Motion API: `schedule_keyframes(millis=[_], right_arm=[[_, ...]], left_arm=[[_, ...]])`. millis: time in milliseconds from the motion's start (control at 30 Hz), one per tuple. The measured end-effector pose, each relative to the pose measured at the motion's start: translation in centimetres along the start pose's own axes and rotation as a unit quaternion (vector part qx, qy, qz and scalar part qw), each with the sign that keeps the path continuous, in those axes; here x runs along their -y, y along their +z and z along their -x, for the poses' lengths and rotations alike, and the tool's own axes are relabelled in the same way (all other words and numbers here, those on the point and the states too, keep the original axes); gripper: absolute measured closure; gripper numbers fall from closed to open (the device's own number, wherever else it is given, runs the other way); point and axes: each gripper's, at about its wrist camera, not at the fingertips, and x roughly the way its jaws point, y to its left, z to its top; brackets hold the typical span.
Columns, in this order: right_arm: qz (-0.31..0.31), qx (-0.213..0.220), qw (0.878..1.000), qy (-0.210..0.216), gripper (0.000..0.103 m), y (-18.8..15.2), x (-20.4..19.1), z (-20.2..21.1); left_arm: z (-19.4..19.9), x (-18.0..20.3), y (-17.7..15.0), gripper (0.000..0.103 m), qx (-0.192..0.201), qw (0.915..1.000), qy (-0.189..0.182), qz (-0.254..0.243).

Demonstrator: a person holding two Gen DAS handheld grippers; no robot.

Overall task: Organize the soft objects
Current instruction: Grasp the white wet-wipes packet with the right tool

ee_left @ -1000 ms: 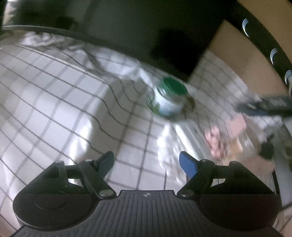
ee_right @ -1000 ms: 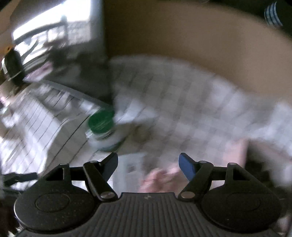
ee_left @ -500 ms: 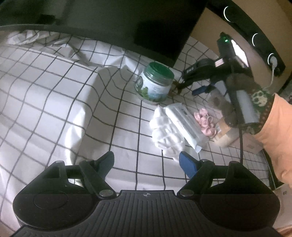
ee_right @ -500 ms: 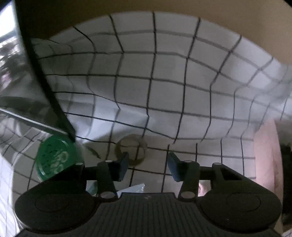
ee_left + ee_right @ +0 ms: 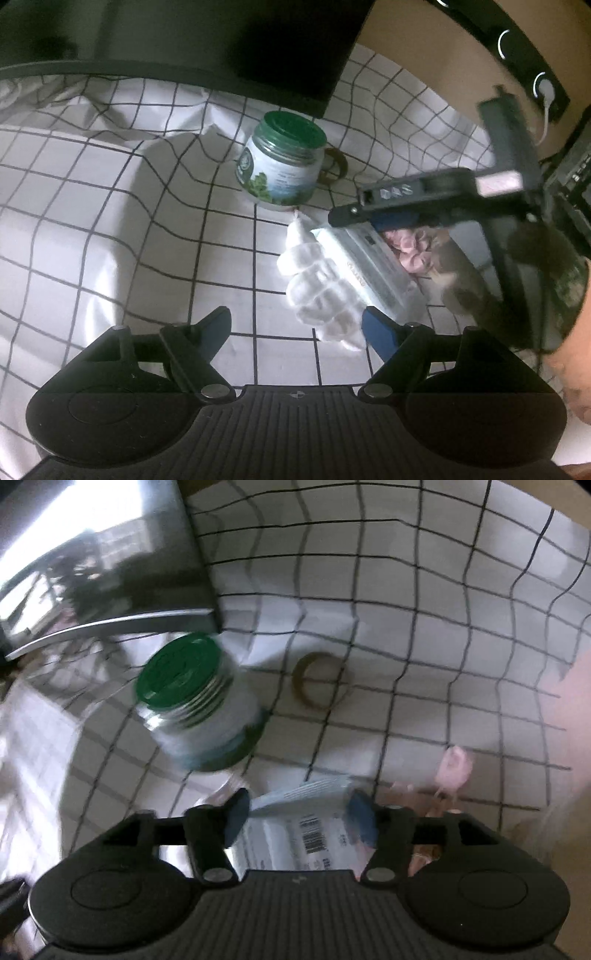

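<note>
A white puffy soft pack (image 5: 321,291) lies on the checked cloth (image 5: 110,221), with a clear wrapped tissue pack (image 5: 365,266) beside it and pink scrunchies (image 5: 406,247) behind. My left gripper (image 5: 299,328) is open and empty just short of the white pack. My right gripper (image 5: 299,812) is open, its jaws on either side of the tissue pack (image 5: 306,812), not closed on it. The right gripper also shows in the left wrist view (image 5: 373,218), low over the tissue pack. The pink scrunchies (image 5: 450,771) lie to its right.
A green-lidded jar (image 5: 280,162) stands behind the packs, also in the right wrist view (image 5: 195,701). A brown ring (image 5: 317,683) lies beside it. A dark screen (image 5: 221,48) rises at the back. A wooden wall (image 5: 443,66) is at right.
The right gripper has swung down from the back onto the tissue pack and widened its jaws. The left gripper has moved closer to the white pack.
</note>
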Motion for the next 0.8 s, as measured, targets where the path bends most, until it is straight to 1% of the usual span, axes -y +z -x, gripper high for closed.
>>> schedule_keyframes(millis=[100, 200, 333, 433, 567, 667, 800], right_arm=[[0.010, -0.003, 1.000, 0.026, 0.033, -1.3, 0.1, 0.5], [0.014, -0.013, 0.999, 0.038, 0.029, -2.4, 0.0, 0.5], [0.029, -0.010, 0.999, 0.044, 0.028, -3.5, -0.2, 0.4], [0.040, -0.013, 0.998, 0.049, 0.027, -4.1, -0.7, 0.4], [0.029, -0.011, 0.999, 0.040, 0.023, -4.9, -1.5, 0.6], [0.043, -0.001, 0.998, 0.043, 0.022, -6.2, -2.1, 1.1], [0.076, 0.013, 0.996, 0.040, 0.021, -7.3, -3.1, 1.3]], left_arm=[[-0.4, 0.6, 0.2, 0.020, -0.006, 0.9998, 0.014, -0.009], [-0.3, 1.1, 0.3, 0.020, -0.007, 0.9997, 0.021, -0.013], [-0.3, 1.3, 0.3, 0.020, -0.011, 0.9992, 0.036, -0.011], [-0.3, 0.9, 0.4, 0.020, -0.012, 0.9987, 0.050, 0.001], [-0.1, -0.6, 0.7, 0.020, 0.000, 0.9954, 0.084, 0.045], [0.0, -1.3, 1.0, 0.020, 0.010, 0.9942, 0.089, 0.059], [-0.3, -1.4, 1.6, 0.020, 0.009, 0.9931, 0.095, 0.068]])
